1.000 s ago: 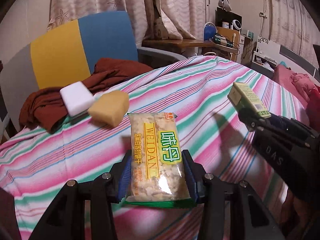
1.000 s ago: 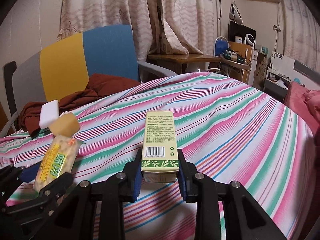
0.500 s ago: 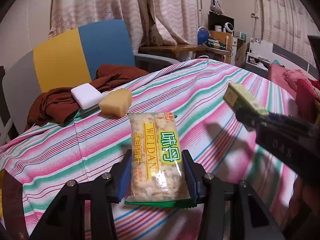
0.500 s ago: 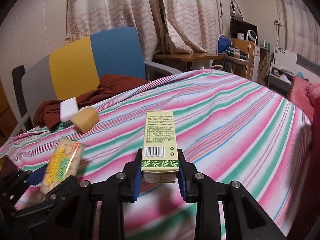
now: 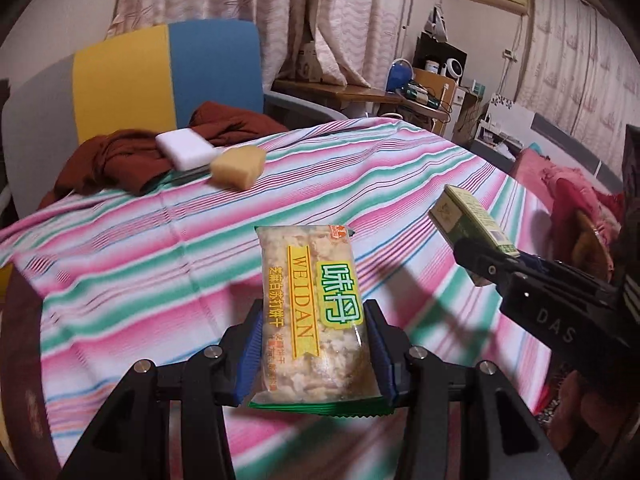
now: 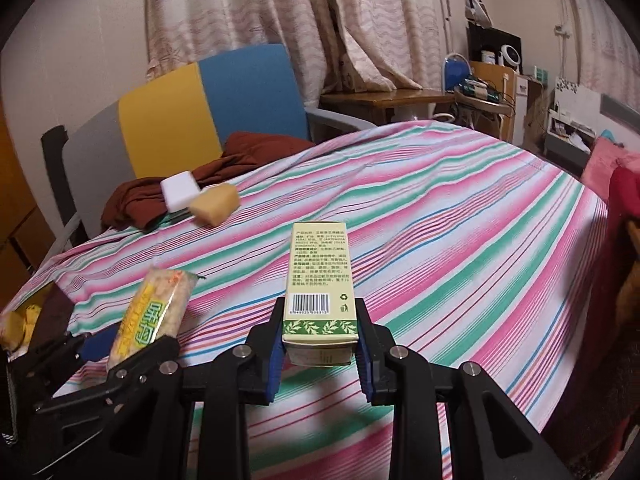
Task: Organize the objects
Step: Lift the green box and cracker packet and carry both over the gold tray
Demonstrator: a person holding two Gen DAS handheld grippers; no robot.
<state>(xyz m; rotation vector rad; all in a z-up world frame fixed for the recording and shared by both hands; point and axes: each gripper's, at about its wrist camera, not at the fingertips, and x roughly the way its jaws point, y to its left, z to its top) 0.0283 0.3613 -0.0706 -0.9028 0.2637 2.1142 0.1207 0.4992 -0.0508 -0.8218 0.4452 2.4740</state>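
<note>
Left wrist view: left fingers (image 5: 316, 354) grip one cracker packet (image 5: 314, 316), right fingers (image 6: 320, 346) one green box (image 6: 320, 280) — two sponges (image 5: 238, 162) on the striped cloth (image 5: 400, 168).

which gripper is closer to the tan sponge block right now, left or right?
Left, marginally. The left gripper, holding the cracker packet, sits short of the tan sponge block; the right gripper, holding the green box, is farther to the sponge's right.
</note>
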